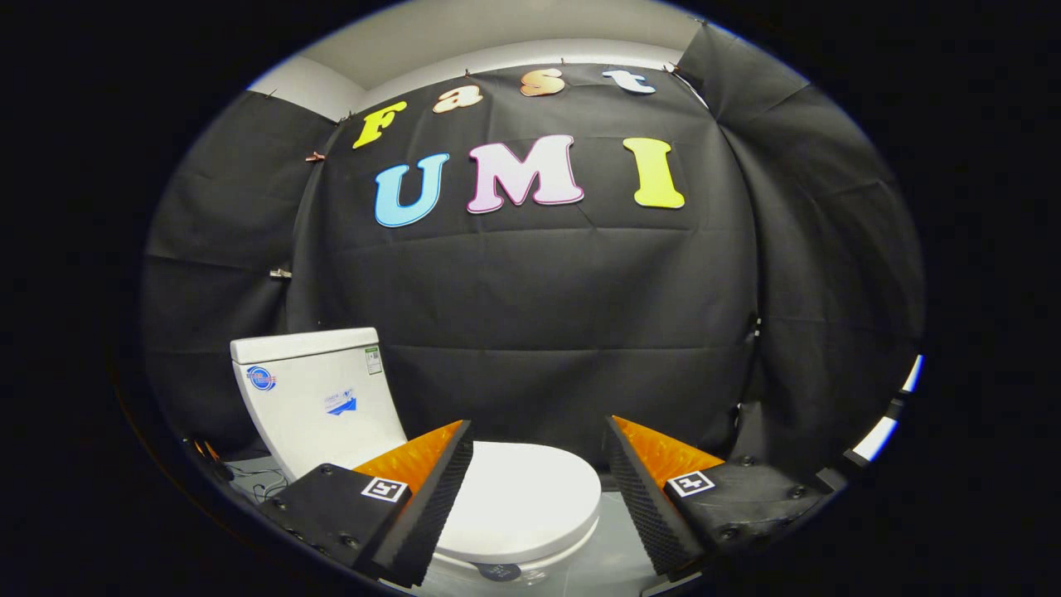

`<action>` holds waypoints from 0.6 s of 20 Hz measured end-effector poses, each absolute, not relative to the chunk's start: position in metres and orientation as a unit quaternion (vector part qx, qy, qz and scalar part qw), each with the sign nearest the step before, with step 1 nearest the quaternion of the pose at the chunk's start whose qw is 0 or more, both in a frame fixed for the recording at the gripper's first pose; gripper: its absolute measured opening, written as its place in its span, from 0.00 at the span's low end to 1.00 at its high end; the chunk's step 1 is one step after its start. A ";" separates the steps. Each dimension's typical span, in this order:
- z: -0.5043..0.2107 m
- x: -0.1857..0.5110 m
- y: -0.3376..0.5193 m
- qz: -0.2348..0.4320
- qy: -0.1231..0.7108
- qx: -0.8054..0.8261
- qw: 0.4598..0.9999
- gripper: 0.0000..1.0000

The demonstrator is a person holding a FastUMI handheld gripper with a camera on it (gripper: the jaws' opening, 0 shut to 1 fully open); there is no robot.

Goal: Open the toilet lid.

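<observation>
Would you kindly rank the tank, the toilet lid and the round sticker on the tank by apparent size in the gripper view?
1. Tank and toilet lid: similar; fingers of the open hand-held gripper cover part of each, so no ranking.
2. Round sticker: smallest.

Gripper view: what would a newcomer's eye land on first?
The white toilet, its lid down flat, sitting low just beyond the gripper, whose fingers stand wide apart and hold nothing. Next the white tank rising behind the lid, past one finger, bright against the black cloth wall.
</observation>
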State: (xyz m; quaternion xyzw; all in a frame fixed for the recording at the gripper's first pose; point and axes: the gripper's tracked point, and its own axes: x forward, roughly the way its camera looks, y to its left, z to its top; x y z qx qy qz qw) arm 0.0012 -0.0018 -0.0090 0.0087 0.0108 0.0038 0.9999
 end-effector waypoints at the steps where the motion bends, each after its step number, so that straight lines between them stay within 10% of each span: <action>1: -0.010 0.001 -0.002 0.004 0.012 0.011 1.000 0.98; 12: -0.068 0.001 -0.021 -0.016 0.103 0.056 0.993 0.98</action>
